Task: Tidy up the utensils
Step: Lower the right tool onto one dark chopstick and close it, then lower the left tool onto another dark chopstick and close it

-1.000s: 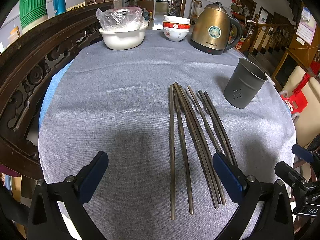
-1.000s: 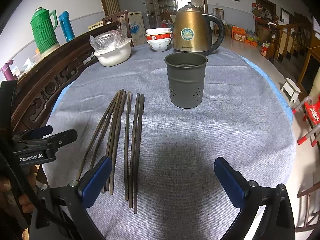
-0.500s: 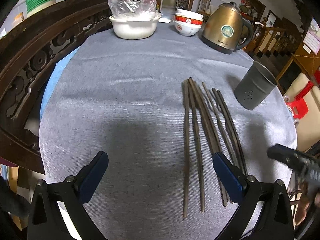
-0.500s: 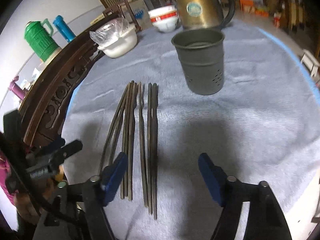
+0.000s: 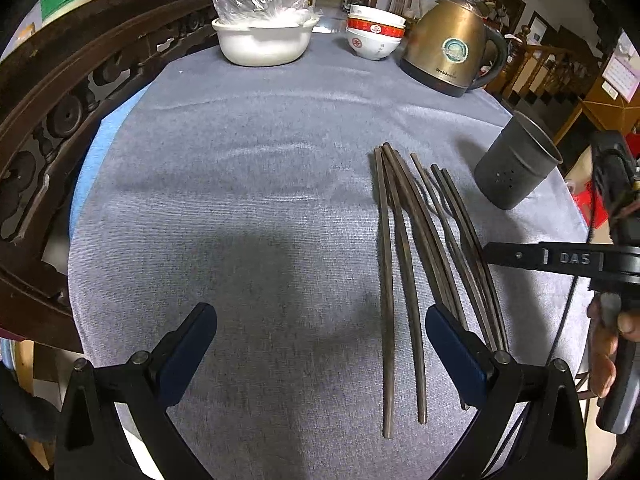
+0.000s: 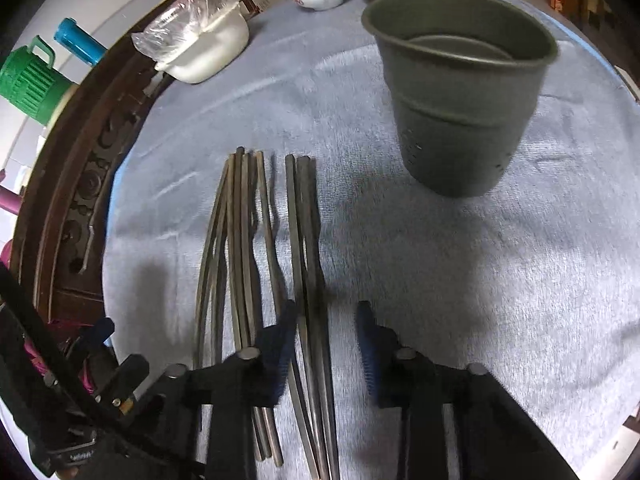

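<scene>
Several dark chopsticks [image 5: 404, 264] lie side by side on the grey tablecloth [image 5: 240, 200]. A dark grey metal holder [image 5: 516, 168] with small holes stands upright to their right, empty inside [image 6: 460, 52]. My right gripper [image 6: 326, 324] is low over the near ends of the chopsticks, its jaws closing. The rightmost pair [image 6: 304, 240] runs between the blue pads, and a gap still shows on the right side. Its black body [image 5: 560, 260] reaches in from the right, held by a hand. My left gripper [image 5: 320, 320] hovers open above the cloth, gripping nothing.
At the back stand a brass kettle [image 5: 448, 44], stacked red-rimmed bowls [image 5: 374, 36] and a white pot covered in plastic [image 5: 264, 40]. A carved wooden chair back [image 5: 60, 100] curves along the left edge. A green thermos [image 6: 28, 84] stands behind it.
My right gripper has dropped and moved left onto the chopsticks, and its jaws have narrowed from wide to close around the rightmost pair. The left gripper has crept slightly forward.
</scene>
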{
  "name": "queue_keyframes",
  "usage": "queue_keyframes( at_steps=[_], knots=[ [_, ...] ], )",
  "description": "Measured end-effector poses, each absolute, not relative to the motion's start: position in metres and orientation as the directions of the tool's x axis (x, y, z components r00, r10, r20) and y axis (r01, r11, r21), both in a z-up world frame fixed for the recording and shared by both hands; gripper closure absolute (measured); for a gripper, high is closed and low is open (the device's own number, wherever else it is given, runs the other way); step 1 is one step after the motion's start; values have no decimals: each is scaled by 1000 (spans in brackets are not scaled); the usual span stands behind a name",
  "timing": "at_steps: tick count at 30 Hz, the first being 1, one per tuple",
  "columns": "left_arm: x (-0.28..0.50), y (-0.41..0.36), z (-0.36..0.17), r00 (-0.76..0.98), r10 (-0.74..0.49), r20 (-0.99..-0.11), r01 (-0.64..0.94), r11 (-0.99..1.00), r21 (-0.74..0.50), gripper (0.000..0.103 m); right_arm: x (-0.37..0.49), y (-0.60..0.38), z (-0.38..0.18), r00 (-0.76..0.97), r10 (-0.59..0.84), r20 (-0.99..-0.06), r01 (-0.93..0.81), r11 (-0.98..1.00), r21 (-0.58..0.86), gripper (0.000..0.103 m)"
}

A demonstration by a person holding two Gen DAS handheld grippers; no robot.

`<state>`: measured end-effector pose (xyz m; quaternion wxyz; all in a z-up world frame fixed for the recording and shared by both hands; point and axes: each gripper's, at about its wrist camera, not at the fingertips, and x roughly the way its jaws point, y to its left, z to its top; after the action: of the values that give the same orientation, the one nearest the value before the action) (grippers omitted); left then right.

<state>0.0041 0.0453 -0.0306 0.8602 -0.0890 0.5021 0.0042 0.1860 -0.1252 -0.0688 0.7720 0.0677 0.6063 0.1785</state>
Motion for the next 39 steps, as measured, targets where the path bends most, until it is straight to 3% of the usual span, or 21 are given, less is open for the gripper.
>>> queue_keyframes(
  at_steps=[5, 15, 18, 28, 32, 34, 39],
  knots=[
    [6, 48, -32, 496, -99, -863, -90, 982, -164, 0, 196, -114, -74, 178, 335, -925, -193, 934, 301, 85],
    [8, 50, -35, 483, -124, -867, -97, 976, -193, 0, 209, -101, -76, 162, 301, -940, -218, 940, 263, 87],
    [10, 52, -34, 469, -130, -873, -106, 974, -202, 0, 210, -100, -79, 156, 287, -945, -225, 942, 249, 94],
    [58, 35, -34, 326, -180, -928, -67, 975, -212, 28, 205, -126, -82, 162, 316, -935, -223, 935, 278, 95],
    [89, 27, -38, 251, -172, -953, -68, 979, -195, 31, 204, -134, -84, 156, 352, -923, -230, 922, 313, 94],
    [100, 21, -45, 195, -154, -969, -67, 983, -169, 46, 202, -142, -85, 155, 369, -916, -235, 915, 329, 94],
    [115, 11, -58, 118, -136, -984, -56, 988, -144, 53, 202, -153, -85, 151, 402, -903, -244, 900, 360, 94]
  ],
)
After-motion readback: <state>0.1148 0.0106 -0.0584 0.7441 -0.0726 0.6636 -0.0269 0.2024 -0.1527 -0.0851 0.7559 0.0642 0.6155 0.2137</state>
